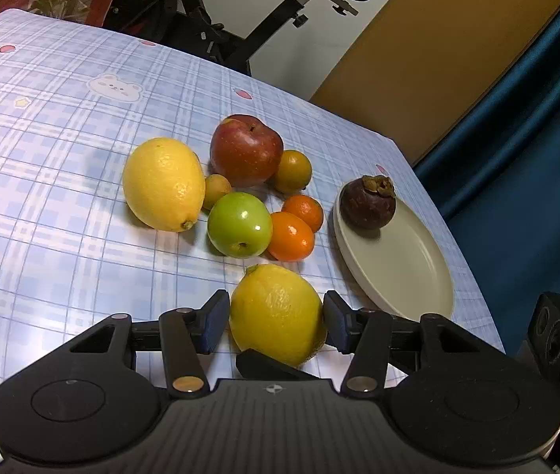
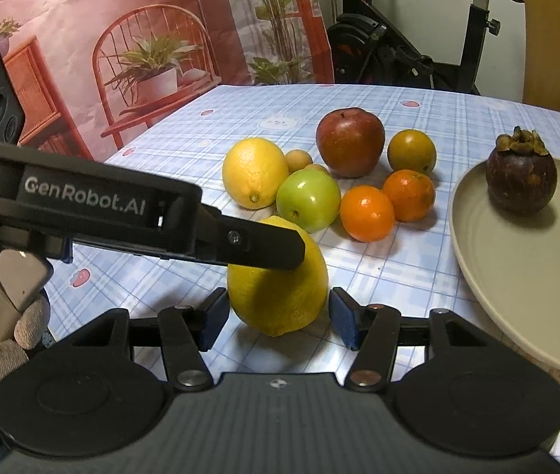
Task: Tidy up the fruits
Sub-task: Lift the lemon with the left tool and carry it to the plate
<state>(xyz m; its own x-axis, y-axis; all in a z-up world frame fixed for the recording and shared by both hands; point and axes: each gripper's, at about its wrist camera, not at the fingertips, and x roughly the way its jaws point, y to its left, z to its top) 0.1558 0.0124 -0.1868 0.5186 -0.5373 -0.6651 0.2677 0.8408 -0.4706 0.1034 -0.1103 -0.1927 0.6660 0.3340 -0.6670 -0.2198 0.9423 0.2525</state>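
Left wrist view takes in a dim room behind a tabletop under a pale blue plaid cloth printed with small bears and strawberries. Beyond it stand a black exercise bike, a brown wooden panel and a deep blue curtain. The right wrist view adds a pink printed backdrop of chairs and potted plants.

A round beige plate lies at the cloth's right edge and carries a dark purple mangosteen at its far end. Left of it, on the cloth, the loose fruit clusters:
- a big yellow lemon
- a red apple
- a shiny green apple
- two bright oranges touching each other
- a greenish-orange citrus
- a small tan fruit

Nearest, a second yellow lemon sits on the cloth just short of the plate. The left gripper has its jaws grasping it, pads against both sides. The right gripper brackets the same lemon crosswise, and I cannot tell whether its jaws press on it. A grey-gloved hand holds the left tool
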